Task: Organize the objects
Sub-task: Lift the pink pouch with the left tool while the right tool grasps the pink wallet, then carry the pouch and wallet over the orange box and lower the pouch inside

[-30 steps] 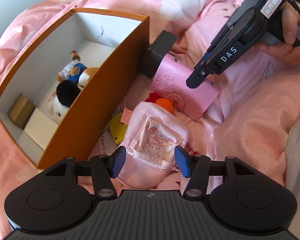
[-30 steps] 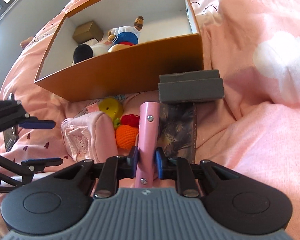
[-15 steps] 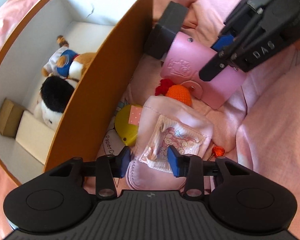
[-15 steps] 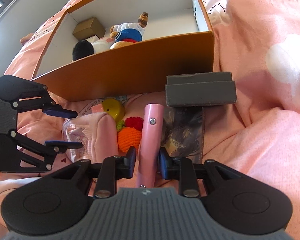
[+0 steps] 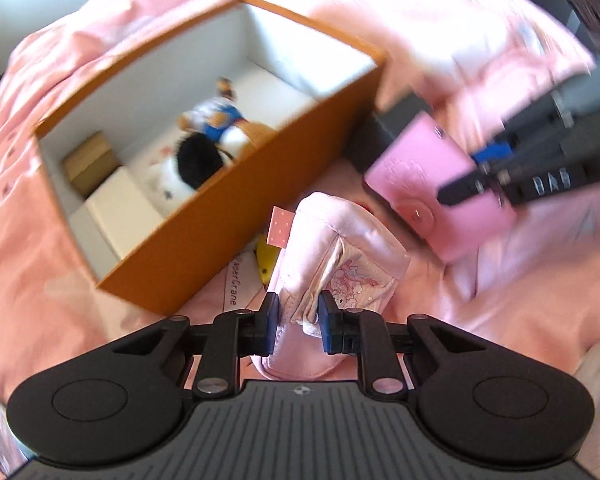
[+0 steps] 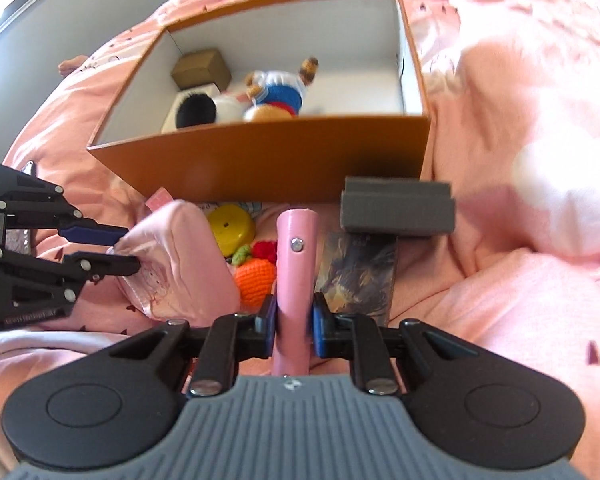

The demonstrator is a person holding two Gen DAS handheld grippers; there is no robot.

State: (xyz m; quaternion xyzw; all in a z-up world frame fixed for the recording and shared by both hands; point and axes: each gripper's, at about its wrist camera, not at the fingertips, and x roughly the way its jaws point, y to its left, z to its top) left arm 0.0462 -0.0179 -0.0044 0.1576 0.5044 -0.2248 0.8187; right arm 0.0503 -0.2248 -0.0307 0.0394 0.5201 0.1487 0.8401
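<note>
Left wrist view: my left tool (image 5: pixel 298 322) has just closed its jaws, and its pads pinch the near end of the pale pink padded fabric pouch (image 5: pixel 332 264). The orange cardboard box with a white interior (image 5: pixel 204 224) stands ahead and to the tool's left on the pink bed quilt (image 5: pixel 520 320).

Right wrist view: my right tool (image 6: pixel 294 330) clamps the pink leather snap wallet (image 6: pixel 296 264) edge-on, the box (image 6: pixel 280 160) directly ahead. Judgement: both grasps are made; next, lift each item over the near wall and release inside, clear of the plush toys (image 6: pixel 260 96).
</note>
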